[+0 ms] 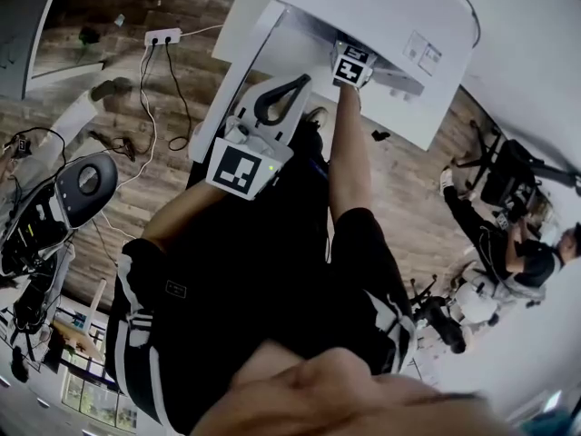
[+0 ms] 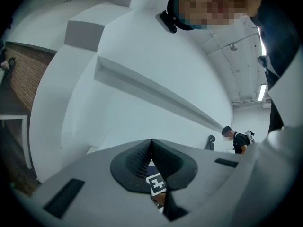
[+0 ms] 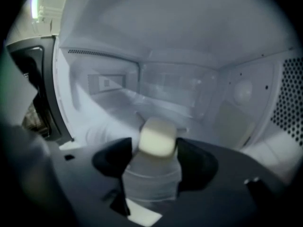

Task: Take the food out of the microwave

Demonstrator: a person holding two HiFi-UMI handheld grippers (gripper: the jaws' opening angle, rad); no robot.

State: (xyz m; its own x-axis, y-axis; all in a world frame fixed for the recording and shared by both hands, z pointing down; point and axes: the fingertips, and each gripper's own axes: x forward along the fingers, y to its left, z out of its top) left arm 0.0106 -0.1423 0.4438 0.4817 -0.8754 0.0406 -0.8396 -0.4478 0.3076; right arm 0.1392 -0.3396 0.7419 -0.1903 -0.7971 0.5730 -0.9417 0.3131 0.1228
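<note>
Reaches straight-armed into the microwave [image 3: 199,74] with right gripper [image 3: 154,161], clamped on pale-topped food container [image 3: 157,137] between its jaws; holds left gripper [image 2: 151,142] back by the body, jaws together.

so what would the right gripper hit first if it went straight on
Probably the microwave's back wall; the right gripper, shut on a pale-capped container, has nothing else visible ahead, though depth is unclear.
</note>
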